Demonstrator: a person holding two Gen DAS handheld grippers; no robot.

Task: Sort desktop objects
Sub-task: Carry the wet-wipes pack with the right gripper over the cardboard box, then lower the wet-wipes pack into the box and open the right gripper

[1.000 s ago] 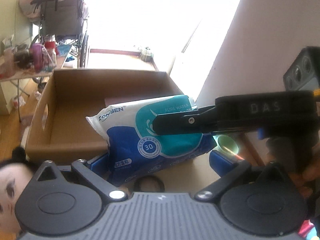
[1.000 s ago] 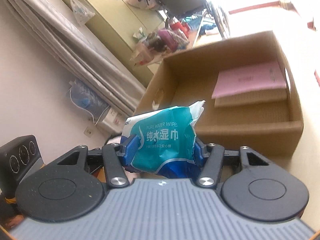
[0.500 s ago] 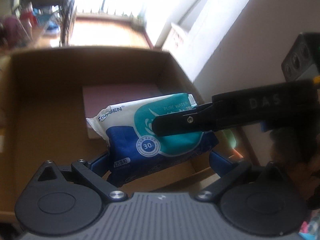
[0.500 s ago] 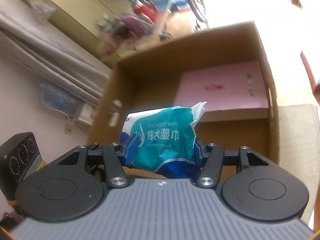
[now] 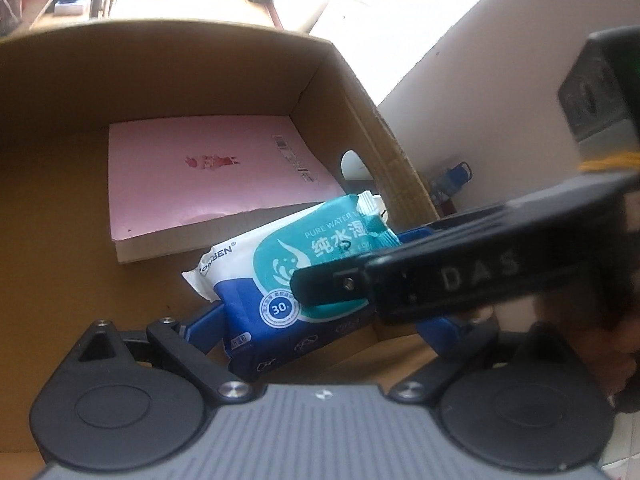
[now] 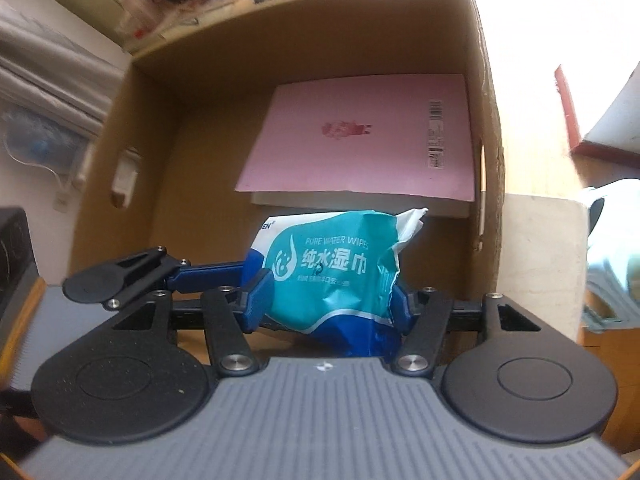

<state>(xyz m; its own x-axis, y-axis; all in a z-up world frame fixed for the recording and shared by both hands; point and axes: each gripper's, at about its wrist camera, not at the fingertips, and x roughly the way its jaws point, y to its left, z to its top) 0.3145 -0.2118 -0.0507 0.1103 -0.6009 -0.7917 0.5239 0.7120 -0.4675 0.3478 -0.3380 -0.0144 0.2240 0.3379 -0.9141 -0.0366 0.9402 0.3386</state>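
A teal, blue and white pack of wet wipes (image 5: 260, 272) (image 6: 320, 272) hangs low inside an open cardboard box (image 5: 200, 80) (image 6: 320, 40), just in front of a pink book (image 5: 208, 184) (image 6: 352, 140) lying on the box floor. My right gripper (image 6: 330, 296) grips the pack's crumpled end; its pads still touch it while the jaws are opening. My left gripper (image 5: 320, 316) straddles the pack's other end, jaws wide and closing. Its left finger (image 6: 208, 272) lies against the pack. The right gripper's black finger (image 5: 440, 280) hides the other side.
The box walls stand close around both grippers. A black device (image 5: 600, 92) sits at the right edge of the left wrist view. A blue bottle (image 5: 460, 172) stands beyond the box. A pale surface (image 6: 540, 260) and a light cloth (image 6: 612, 240) lie right of the box.
Both grippers moved forward over the box and tipped downward, carrying the pack from in front of the box down inside it. The right jaws stand slightly wider.
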